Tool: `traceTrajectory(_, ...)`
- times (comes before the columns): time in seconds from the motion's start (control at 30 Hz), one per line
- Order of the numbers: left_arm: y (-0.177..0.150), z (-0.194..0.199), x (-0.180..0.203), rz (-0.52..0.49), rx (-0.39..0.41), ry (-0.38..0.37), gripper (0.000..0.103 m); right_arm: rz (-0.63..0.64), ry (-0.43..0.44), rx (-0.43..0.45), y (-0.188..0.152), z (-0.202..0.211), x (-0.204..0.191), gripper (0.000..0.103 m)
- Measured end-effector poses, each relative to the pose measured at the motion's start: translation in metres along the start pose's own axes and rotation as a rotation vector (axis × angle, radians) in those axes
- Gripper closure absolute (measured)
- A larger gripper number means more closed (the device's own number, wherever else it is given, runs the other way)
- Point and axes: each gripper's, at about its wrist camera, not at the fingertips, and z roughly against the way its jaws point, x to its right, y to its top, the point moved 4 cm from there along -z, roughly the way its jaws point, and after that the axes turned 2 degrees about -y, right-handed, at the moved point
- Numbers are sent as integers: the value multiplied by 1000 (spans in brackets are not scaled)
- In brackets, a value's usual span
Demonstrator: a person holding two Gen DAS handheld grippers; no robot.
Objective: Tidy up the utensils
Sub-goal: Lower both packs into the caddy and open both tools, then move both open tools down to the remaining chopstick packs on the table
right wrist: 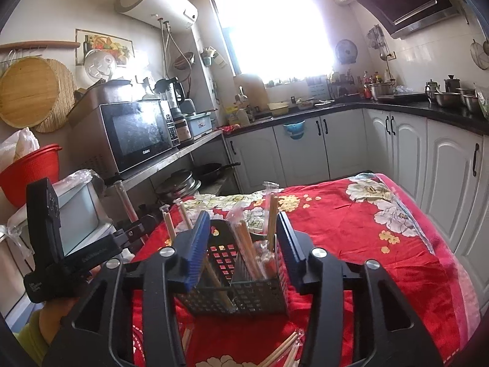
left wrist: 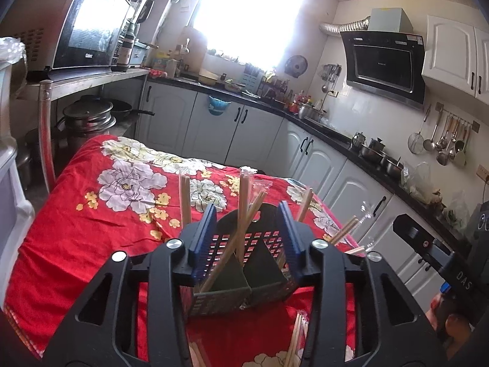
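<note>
We hold the left tool (left wrist: 248, 229) low and level over the tabletop (left wrist: 76, 229), its blue fingers (left wrist: 204, 238) spread on both sides of the black perforated holder (left wrist: 244, 275), which stands on the red flowered cloth with wrapped chopsticks (left wrist: 244, 202) upright inside. The right tool (right wrist: 243, 238) faces the same holder, also spread and gripping nothing. Loose chopsticks (right wrist: 282, 350) lie on the cloth just in front of the holder.

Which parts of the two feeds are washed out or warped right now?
Left wrist: the window blows out to white and the cabinets bow with fisheye. Right wrist: same window glare, edges curve; the utensil caddy and chopsticks stay readable.
</note>
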Motion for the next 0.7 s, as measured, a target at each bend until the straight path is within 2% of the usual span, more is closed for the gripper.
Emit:
traceTrajectory(0.23, -3, 13, 3, 4, 3, -13, 49, 19, -8, -6, -5, 9, -4, 45)
traceTrajectory(0.37, -7, 23, 2, 17, 2, -15, 40, 26, -14, -10, -8, 14, -6, 42)
traceTrajectory(0.53, -11, 36, 1, 14, 6, -14, 11, 36, -16, -7, -12, 24, -8, 38)
traceTrajectory(0.7, -17, 48, -4, 27, 5, -8, 11, 56, -10, -6, -16, 32, -14, 36)
